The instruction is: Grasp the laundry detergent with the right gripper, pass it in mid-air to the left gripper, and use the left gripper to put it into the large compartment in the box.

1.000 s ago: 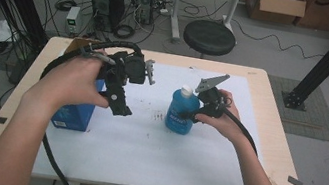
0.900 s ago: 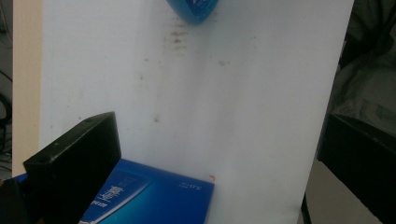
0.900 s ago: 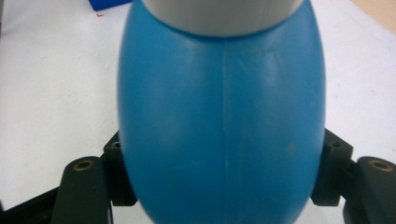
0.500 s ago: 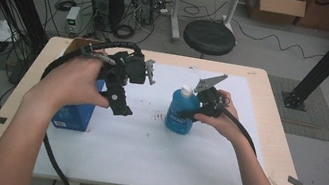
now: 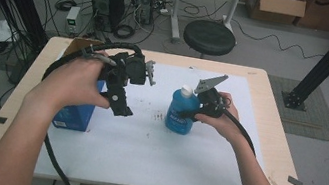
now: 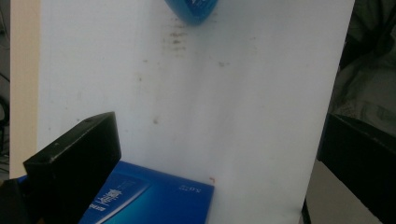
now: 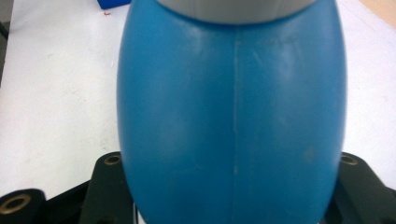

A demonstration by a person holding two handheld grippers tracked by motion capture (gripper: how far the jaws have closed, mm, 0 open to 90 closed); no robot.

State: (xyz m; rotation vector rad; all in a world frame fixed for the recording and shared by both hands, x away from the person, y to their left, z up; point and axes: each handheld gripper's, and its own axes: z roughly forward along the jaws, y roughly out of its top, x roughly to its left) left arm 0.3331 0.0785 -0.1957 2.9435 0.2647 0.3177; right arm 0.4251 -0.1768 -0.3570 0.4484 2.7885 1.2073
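Bottle (image 5: 181, 113): blue plastic, upright at frame centre on worktop (image 5: 140, 164); likely light, smooth, slippery.
Right tongs (image 5: 189, 113): just closed, clamping bottle's mid-body.
Left tongs (image 5: 119, 108): open, empty, above blue box (image 5: 72, 116).

Above the white mat (image 6: 224, 116), wide-apart black jaws frame a blue box (image 6: 154, 200) below and a blue bottle (image 6: 194, 10) beyond.

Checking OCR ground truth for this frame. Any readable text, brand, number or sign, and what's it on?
No text can be quoted with confidence.
Blue bottle: white label lettering, too blurred to read.
Blue box: pale printed characters and a small mark near its corner, too small and blurred to read.
White mat: brown smudges, no writing.
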